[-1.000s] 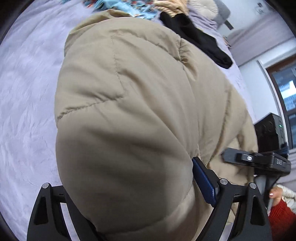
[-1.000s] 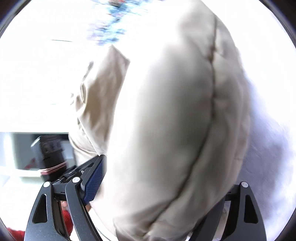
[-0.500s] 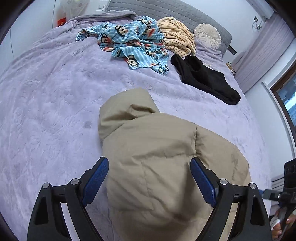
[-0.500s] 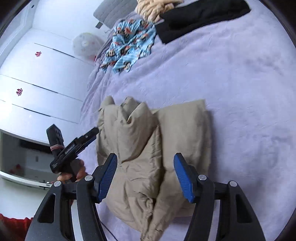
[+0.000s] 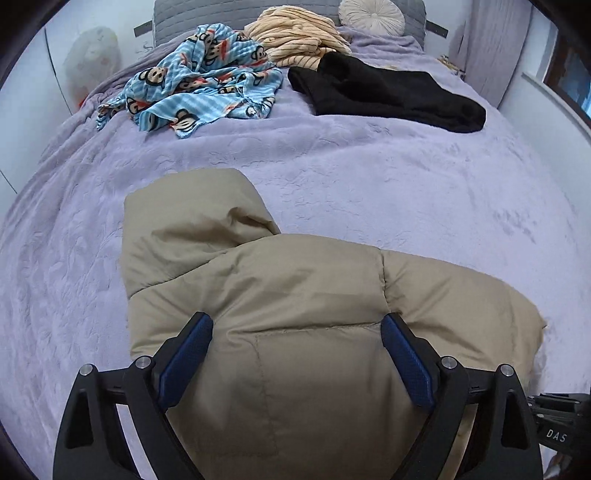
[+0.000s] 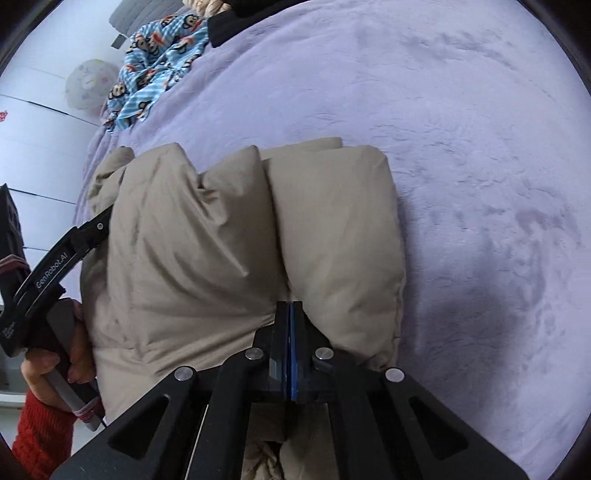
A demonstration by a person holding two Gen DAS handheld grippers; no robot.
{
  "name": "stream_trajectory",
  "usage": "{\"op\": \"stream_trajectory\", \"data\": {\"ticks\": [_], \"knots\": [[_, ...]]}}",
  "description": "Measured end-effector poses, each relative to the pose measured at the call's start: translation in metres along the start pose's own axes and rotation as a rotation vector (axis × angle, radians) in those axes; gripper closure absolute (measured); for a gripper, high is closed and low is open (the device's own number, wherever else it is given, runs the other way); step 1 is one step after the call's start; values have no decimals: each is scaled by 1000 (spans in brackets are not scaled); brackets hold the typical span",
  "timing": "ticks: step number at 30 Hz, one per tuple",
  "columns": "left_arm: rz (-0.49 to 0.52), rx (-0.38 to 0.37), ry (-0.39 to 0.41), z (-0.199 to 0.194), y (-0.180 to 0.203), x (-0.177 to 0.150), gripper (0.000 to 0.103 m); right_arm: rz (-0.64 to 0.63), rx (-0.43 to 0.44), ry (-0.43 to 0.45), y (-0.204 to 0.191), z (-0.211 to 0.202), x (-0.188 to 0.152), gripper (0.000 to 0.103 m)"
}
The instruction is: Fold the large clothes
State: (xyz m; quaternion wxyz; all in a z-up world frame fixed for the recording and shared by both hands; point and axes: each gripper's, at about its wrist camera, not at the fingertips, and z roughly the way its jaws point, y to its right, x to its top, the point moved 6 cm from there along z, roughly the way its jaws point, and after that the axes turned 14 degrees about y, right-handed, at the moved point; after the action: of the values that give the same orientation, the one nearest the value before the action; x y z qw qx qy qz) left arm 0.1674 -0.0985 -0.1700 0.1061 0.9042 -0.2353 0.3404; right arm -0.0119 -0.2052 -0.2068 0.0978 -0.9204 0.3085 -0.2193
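A beige puffer jacket [image 5: 295, 295] lies folded into a thick bundle on the lilac bed cover [image 5: 369, 177], its hood pointing toward the far side. It also shows in the right wrist view [image 6: 229, 240] as several puffy folds. My left gripper [image 5: 297, 354] is open, hovering over the near part of the jacket with nothing between its blue pads [image 5: 184, 358]. My right gripper [image 6: 290, 314] has its jaws pressed together at the near edge of the bundle; no cloth shows between them.
At the far end of the bed lie a blue monkey-print cloth [image 5: 199, 81], a yellow striped garment [image 5: 299, 37], a black garment [image 5: 388, 96] and a round cushion [image 5: 371, 16]. White cupboards [image 6: 33, 122] stand to the left.
The jacket, held up close a second ago, now lies on the bed. Both grippers let go and drew back. The right gripper has since closed.
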Motion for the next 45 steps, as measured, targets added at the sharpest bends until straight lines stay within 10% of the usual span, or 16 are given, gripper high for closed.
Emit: {"op": "stream_trajectory", "data": {"ticks": [11,19,25,32,45], "knots": [[-1,19,-5,-2,-8,-3,10,-50,61,127,-33,-77,4,103],[-11,53,60,-67,-30,5,10,-190,54,12,-64,-63,-46,103],[-23,108,-20,-112,-62,-61,10,-166,32,-15,-57,-55,-54,103],[-100,93,-60,-104,-69,-94,7,-241,51,163,-88,-71,13,99],[-128,87,-112,-96,-63,-93,7,-187,-36,23,-74,20,39,103]]}}
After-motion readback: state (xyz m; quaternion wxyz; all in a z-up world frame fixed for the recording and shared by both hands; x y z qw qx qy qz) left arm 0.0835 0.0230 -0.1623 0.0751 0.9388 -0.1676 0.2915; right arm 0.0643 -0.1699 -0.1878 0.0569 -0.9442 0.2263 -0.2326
